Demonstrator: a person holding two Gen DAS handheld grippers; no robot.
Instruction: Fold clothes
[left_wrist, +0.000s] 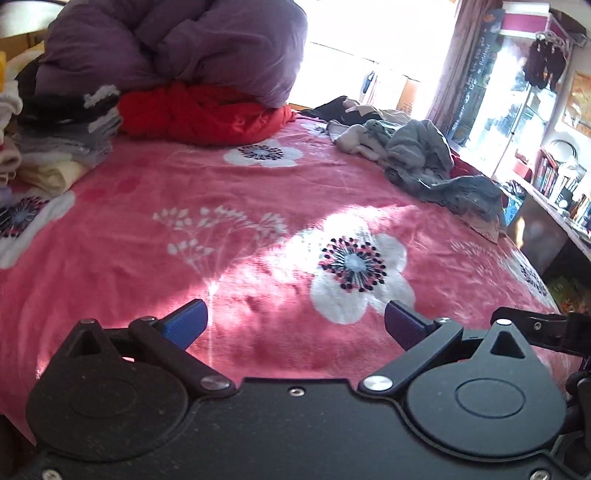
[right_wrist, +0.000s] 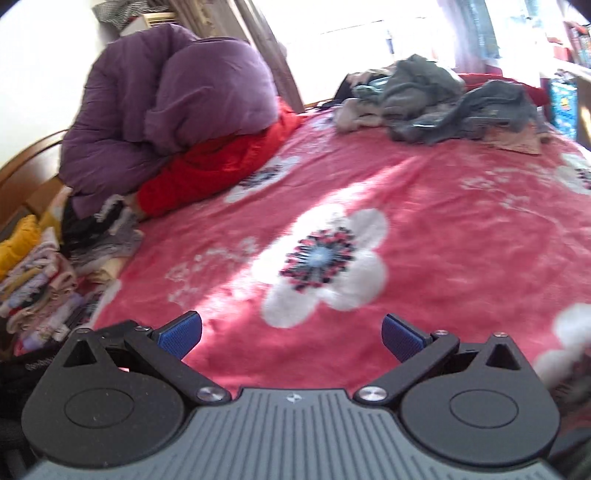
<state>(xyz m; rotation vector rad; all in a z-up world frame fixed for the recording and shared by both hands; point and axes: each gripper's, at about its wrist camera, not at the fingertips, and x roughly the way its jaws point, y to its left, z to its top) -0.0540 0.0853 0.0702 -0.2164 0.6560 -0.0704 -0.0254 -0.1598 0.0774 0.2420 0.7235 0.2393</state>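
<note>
A heap of unfolded grey and beige clothes (left_wrist: 417, 158) lies at the far right of the bed; it also shows in the right wrist view (right_wrist: 436, 103). Stacks of folded clothes (left_wrist: 62, 140) stand at the left edge of the bed, also in the right wrist view (right_wrist: 44, 284). My left gripper (left_wrist: 295, 323) is open and empty, low over the pink flowered blanket (left_wrist: 155, 188). My right gripper (right_wrist: 291, 338) is open and empty over the same blanket (right_wrist: 461, 229). Both are well short of the heap.
A purple duvet (left_wrist: 177, 48) rests on a red garment (left_wrist: 199, 114) at the head of the bed, also in the right wrist view (right_wrist: 166, 107). A bookshelf (left_wrist: 557, 181) and window stand to the right. Part of the right gripper (left_wrist: 543, 328) shows at the left wrist view's right edge.
</note>
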